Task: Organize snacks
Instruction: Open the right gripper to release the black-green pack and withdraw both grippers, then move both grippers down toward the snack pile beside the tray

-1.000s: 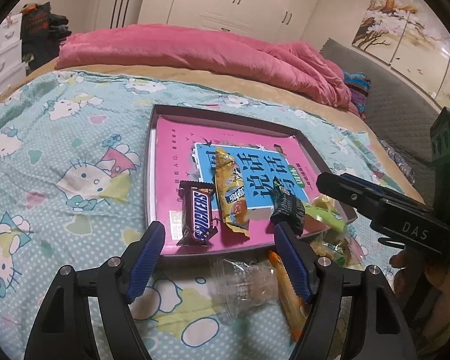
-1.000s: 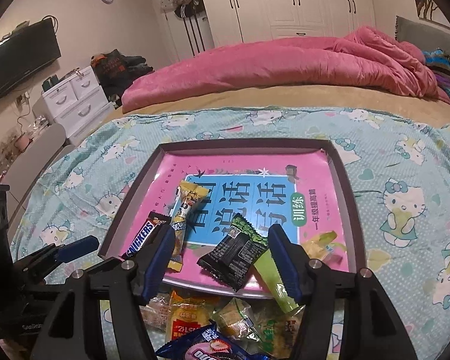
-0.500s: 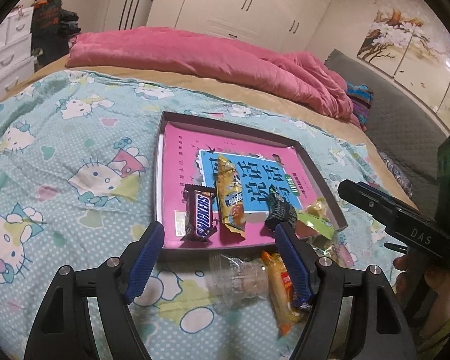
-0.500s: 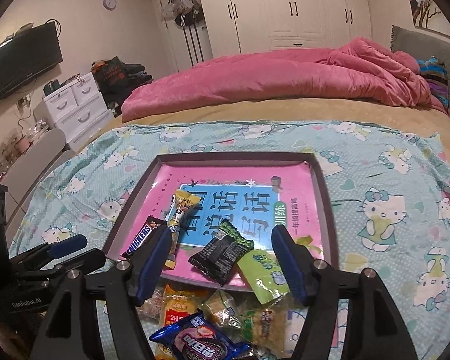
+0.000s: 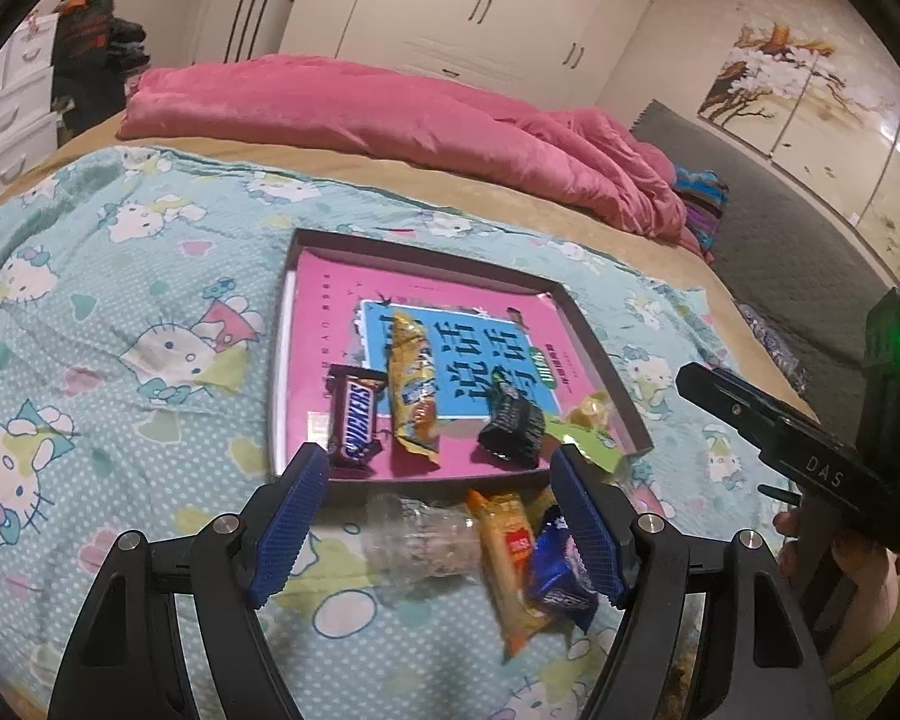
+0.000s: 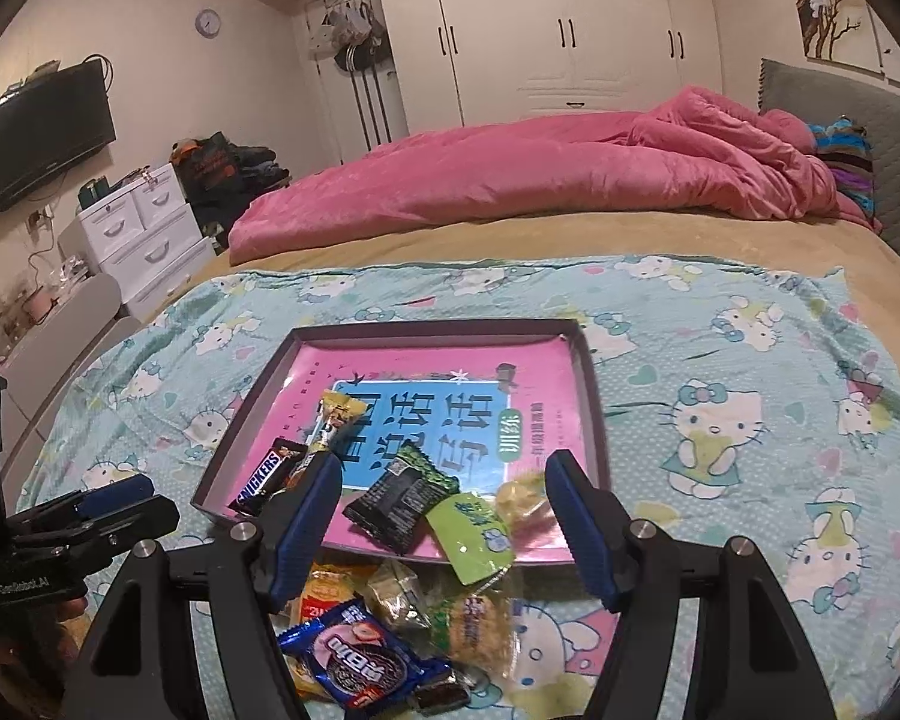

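The left claw (image 5: 438,516) hangs over the bed with its blue pads well apart and nothing gripped between them. Below its gap, on the cartoon-cat blanket (image 5: 120,372), lie a crumpled clear wrapper (image 5: 417,540), an orange snack pack (image 5: 510,564) and a blue cookie pack (image 5: 555,570) just inside its right pad. Just beyond the fingertips sits the dark tray (image 5: 606,360) with a pink book (image 5: 330,324) lining it. On the book, nearest the left pad, lies a Snickers bar (image 5: 357,417); beside it a yellow snack bar (image 5: 411,390); further right a black packet (image 5: 513,426).

The right claw (image 6: 441,504) is held wide too, empty, its pads clear of everything. Between its tips, on the tray's near edge, rest the black packet (image 6: 399,498) and a green packet (image 6: 471,531) that overhangs the rim. A yellowish sweet (image 6: 522,495) near the right pad is blurred, so I can't be sure what it is. Under the claw a loose heap of snacks lies on the blanket, the blue cookie pack (image 6: 360,660) closest to the camera.
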`<state>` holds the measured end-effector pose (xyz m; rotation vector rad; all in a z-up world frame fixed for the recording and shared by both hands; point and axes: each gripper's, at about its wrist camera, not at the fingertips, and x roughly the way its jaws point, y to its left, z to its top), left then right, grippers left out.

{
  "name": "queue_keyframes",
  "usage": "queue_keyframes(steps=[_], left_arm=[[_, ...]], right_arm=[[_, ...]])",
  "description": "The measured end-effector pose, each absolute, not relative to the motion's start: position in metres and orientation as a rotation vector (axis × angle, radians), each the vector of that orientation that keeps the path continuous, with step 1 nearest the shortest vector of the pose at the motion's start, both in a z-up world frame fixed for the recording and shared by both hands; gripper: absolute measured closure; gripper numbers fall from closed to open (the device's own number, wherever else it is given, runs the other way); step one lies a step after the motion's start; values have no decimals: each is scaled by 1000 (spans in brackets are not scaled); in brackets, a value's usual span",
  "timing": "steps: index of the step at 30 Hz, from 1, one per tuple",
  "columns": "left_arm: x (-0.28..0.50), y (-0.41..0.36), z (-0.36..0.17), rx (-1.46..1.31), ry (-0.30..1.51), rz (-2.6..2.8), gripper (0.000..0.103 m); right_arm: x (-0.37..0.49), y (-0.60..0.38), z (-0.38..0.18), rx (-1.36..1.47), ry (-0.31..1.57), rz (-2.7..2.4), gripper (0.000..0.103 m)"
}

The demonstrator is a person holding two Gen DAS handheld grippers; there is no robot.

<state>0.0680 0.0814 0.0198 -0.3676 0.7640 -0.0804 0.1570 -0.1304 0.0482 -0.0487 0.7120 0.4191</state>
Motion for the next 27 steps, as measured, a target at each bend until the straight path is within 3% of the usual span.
queue_keyframes(steps=[27], left_arm=[[61,27,19,-236,786,-196,25]], right_arm=[[129,-164,48,-67,720,407,32]])
